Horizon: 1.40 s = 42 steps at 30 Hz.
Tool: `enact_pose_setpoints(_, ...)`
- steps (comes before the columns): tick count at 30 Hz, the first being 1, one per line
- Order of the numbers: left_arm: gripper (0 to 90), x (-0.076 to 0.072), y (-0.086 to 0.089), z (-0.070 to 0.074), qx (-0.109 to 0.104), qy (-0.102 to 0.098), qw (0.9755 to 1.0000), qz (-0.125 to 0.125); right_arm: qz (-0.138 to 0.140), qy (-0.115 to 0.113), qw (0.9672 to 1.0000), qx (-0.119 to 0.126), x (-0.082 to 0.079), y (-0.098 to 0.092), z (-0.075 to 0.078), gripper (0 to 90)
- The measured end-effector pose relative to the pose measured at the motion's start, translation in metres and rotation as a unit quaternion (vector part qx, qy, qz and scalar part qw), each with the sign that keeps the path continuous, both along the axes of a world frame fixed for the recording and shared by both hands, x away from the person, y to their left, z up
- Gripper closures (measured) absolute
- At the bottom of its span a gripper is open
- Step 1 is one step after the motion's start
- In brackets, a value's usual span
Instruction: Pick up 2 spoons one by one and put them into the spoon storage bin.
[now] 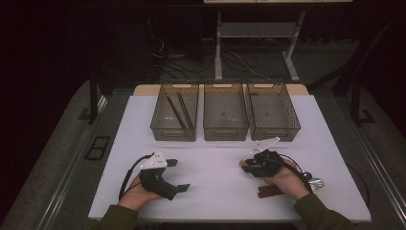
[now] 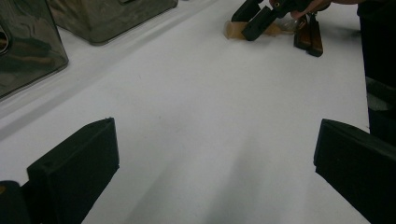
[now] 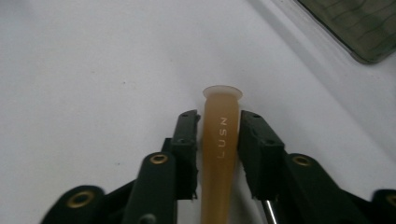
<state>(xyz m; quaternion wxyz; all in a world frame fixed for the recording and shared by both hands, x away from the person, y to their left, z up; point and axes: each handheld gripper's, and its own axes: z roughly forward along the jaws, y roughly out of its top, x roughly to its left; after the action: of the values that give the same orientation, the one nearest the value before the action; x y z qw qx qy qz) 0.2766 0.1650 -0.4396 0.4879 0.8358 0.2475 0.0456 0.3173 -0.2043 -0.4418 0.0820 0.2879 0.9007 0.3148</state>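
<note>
Amber translucent plastic handle lies on white table, near front of three smoky bins; right gripper jaws clamped on it. Left gripper jaws wide apart, empty. Judged early: two dark sticks binned, handle unlifted, brown pieces left.

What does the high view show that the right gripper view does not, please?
The high view adds the three bins in a row, two dark sticks in the leftmost one, and the left gripper, open over the table. The right gripper view adds a close look at the tan handle, lettered LUSN, with a jaw against each side. Both share the white table, the right gripper and part of a bin.
</note>
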Motion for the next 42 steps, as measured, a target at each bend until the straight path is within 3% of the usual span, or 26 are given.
enact_pose_setpoints(11, 0.0, 0.0, 0.0, 0.0, 0.0, 0.0, 1.0, 0.0, -0.003, -0.001, 1.0, 0.003, 0.001, -0.001, 0.002, 73.8)
enact_pose_setpoints(42, 0.0, 0.0, 0.0, 0.0, 0.004, 0.0, 1.0, 0.002, -0.043, -0.022, 0.9957, 0.079, 0.025, -0.009, 0.048, 73.6)
